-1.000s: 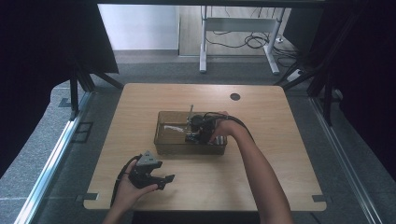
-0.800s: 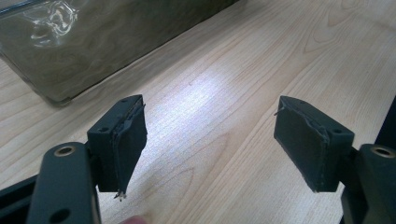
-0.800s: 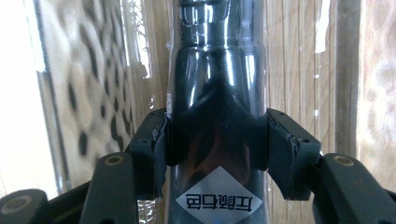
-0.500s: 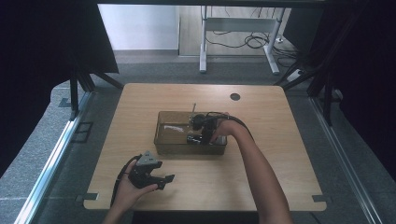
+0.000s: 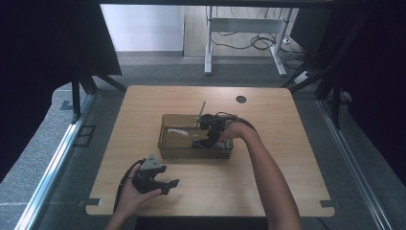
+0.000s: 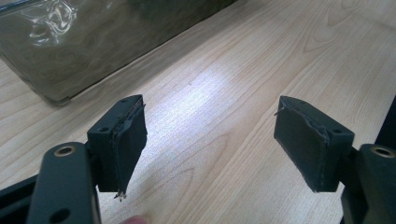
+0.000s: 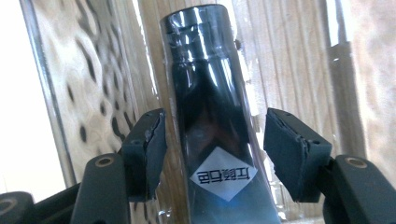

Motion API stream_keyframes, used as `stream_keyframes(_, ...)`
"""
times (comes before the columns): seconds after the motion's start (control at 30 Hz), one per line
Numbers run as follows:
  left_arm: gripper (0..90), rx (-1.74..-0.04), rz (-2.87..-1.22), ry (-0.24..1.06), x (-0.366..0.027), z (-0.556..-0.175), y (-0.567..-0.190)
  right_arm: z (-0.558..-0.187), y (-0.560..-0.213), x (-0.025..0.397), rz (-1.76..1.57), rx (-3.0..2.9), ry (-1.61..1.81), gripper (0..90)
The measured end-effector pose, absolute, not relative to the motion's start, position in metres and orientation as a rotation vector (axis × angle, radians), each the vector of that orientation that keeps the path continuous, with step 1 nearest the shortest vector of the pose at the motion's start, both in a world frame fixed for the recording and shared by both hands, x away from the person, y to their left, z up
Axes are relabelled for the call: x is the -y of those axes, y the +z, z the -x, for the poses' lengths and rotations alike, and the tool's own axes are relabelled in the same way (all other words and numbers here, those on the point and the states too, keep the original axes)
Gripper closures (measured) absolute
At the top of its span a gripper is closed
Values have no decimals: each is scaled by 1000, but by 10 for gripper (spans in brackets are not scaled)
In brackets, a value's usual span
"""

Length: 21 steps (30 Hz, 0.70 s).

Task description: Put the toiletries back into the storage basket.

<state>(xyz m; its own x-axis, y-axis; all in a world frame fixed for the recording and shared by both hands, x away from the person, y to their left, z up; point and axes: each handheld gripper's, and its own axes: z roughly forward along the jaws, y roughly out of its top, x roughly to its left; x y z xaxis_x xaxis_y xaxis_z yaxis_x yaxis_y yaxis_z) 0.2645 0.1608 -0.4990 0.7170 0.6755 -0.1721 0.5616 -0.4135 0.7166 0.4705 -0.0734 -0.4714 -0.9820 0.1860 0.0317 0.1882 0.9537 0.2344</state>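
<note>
A clear plastic bin (image 5: 165, 143) stands in the middle of the wooden table (image 5: 268, 182). A glossy black tube (image 7: 208, 88) with a white diamond label lies on the bin's floor. My right gripper (image 7: 212, 135) is open, one jaw on each side of the tube, with a small gap on both sides. From above, the right gripper (image 5: 207, 139) reaches down into the bin's right half. My left gripper (image 5: 160, 182) rests open near the table's front left, with bare wood between its jaws (image 6: 210, 126) and the bin (image 6: 70, 51) beyond it.
A small white item (image 5: 177, 130) lies in the bin's left half. A thin rod (image 5: 202, 110) leans up at the bin's far wall. A round cable hole (image 5: 241, 99) sits near the table's far edge. Dark curtains flank the table.
The right gripper has dipped a little lower into the bin, over the black tube. The left gripper has stayed where it was.
</note>
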Motion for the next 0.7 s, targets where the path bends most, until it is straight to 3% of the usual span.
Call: stream_keyframes(0.7,258,-947,-2127,190,-162,-265,-500,-438,-429,128,548,3074,-820,466)
